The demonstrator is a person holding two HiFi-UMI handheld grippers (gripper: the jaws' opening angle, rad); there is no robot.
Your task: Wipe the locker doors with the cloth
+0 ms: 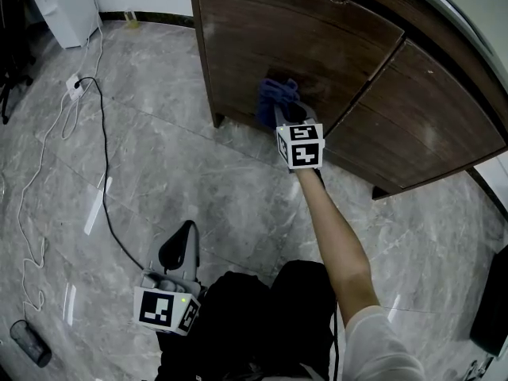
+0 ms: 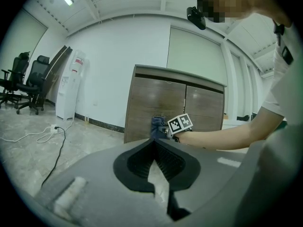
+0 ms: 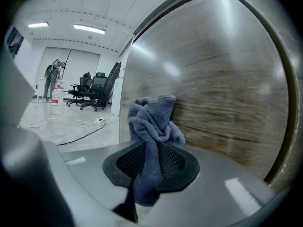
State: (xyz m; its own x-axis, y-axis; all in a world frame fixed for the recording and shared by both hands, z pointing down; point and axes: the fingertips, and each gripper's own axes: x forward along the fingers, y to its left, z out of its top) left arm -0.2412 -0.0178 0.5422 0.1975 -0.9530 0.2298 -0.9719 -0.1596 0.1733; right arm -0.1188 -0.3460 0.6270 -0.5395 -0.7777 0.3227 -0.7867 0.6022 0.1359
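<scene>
The dark wooden locker has a left door (image 1: 317, 46) and a right door (image 1: 429, 109). My right gripper (image 1: 287, 111) is shut on a crumpled blue cloth (image 1: 274, 94), which sits against the lower part of the left door. In the right gripper view the cloth (image 3: 154, 119) is pinched between the jaws and bunches up against the wood-grain door (image 3: 222, 79). My left gripper (image 1: 181, 246) hangs low near my body, well back from the locker, shut with nothing in it. From the left gripper view the locker (image 2: 151, 98) and the cloth (image 2: 157, 125) are ahead.
A white power strip (image 1: 75, 86) and a black cable (image 1: 103, 157) lie on the marble floor at the left. A white appliance (image 1: 67, 2) stands at the far left wall. A dark cylinder (image 1: 30, 344) lies bottom left. Office chairs (image 2: 23, 82) stand further off.
</scene>
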